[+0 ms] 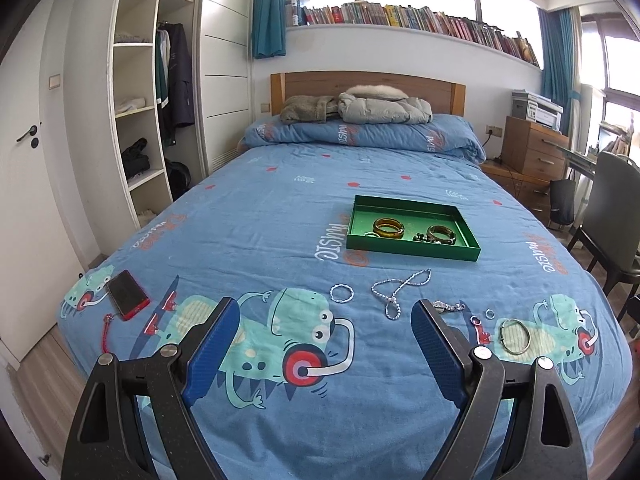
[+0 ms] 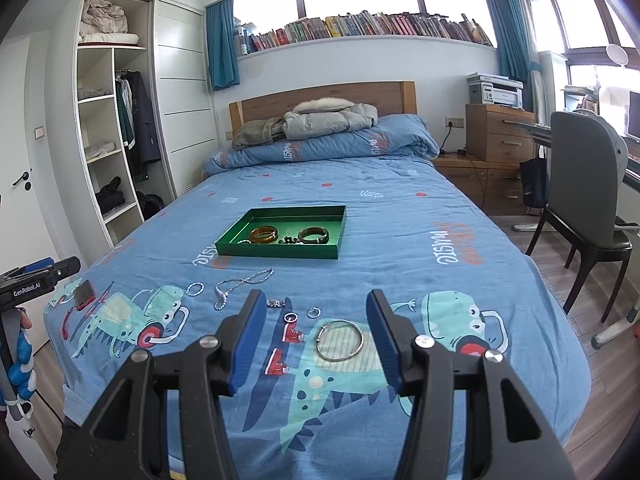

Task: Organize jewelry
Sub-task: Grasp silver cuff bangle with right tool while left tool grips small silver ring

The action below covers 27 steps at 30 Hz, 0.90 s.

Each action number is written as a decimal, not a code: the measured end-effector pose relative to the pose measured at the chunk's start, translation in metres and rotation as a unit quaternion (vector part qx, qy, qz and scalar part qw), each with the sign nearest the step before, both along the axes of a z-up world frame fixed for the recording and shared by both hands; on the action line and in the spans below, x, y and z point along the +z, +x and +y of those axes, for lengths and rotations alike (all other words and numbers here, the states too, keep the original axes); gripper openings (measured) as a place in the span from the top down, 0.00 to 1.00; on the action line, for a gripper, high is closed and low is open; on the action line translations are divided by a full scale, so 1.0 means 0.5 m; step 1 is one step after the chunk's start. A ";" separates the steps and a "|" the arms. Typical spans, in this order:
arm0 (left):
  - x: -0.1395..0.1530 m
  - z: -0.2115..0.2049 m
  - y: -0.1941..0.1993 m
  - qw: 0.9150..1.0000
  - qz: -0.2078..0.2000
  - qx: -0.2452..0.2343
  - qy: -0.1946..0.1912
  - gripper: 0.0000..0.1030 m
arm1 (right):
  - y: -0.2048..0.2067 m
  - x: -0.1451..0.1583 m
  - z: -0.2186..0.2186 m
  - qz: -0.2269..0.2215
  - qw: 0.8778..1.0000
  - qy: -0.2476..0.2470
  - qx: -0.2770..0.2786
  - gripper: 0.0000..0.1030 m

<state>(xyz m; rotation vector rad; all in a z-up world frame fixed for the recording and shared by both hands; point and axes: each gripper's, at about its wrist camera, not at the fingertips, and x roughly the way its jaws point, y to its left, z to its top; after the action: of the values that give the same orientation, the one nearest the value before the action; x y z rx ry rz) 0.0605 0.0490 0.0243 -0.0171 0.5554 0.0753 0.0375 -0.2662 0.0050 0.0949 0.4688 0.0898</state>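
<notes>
A green tray [image 1: 412, 249] [image 2: 276, 251] lies mid-bed with two amber and brown bangles [image 1: 389, 227] [image 2: 264, 235] and small pieces in it. On the sheet nearer me lie a silver chain necklace [image 1: 394, 290] [image 2: 240, 282], a small silver bracelet [image 1: 342, 293] [image 2: 195, 289], a silver bangle [image 1: 516, 336] [image 2: 340, 340], two small rings [image 2: 292, 317] and a watch-like piece [image 2: 276, 303]. My left gripper [image 1: 324, 320] is open and empty above the bed's near edge. My right gripper [image 2: 316, 312] is open and empty, the silver bangle between its fingers in view.
A red phone [image 1: 127, 294] [image 2: 85, 294] with a red strap lies at the bed's left near corner. Coats and a folded duvet [image 1: 360, 132] are at the headboard. A chair [image 2: 588, 200] and desk stand right; a wardrobe [image 1: 140, 100] stands left.
</notes>
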 end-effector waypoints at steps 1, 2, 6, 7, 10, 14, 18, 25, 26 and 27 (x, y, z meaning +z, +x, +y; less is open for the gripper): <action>-0.003 0.002 0.003 1.000 0.003 -0.001 -0.003 0.16 | 0.002 -0.006 -0.010 0.002 1.000 0.004 -0.004 0.51; -0.006 0.002 0.006 1.000 0.007 -0.003 -0.005 0.16 | 0.006 -0.012 -0.020 0.004 1.000 0.008 -0.007 0.51; -0.029 -0.017 0.030 0.999 0.030 -0.018 -0.008 0.16 | 0.028 -0.042 -0.058 0.018 0.999 0.027 -0.020 0.51; -0.037 -0.027 0.038 0.999 0.036 -0.027 -0.009 0.16 | 0.034 -0.050 -0.065 0.023 0.999 0.030 -0.021 0.51; -0.065 -0.064 0.060 0.997 0.053 -0.059 -0.013 0.18 | 0.056 -0.079 -0.078 0.039 0.998 0.036 -0.019 0.52; -0.108 -0.115 0.101 0.992 0.077 -0.100 -0.019 0.23 | 0.086 -0.118 -0.088 0.061 0.997 0.036 -0.015 0.56; -0.156 -0.171 0.152 0.984 0.105 -0.140 -0.026 0.25 | 0.127 -0.163 -0.103 0.091 0.995 0.038 -0.013 0.63; -0.250 -0.277 0.251 0.962 0.167 -0.211 -0.034 0.37 | 0.216 -0.246 -0.105 0.149 0.988 0.048 0.007 0.74; -0.263 -0.290 0.265 0.959 0.175 -0.218 -0.036 0.37 | 0.230 -0.256 -0.104 0.157 0.986 0.051 0.010 0.74; -0.274 -0.303 0.278 0.957 0.182 -0.224 -0.034 0.37 | 0.243 -0.266 -0.103 0.165 0.985 0.051 0.012 0.74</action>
<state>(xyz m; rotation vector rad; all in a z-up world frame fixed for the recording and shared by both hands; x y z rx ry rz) 0.1995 -0.1025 -0.1130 0.0571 0.9174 -0.3905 0.1592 -0.3179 -0.1280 0.2072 0.7960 0.1233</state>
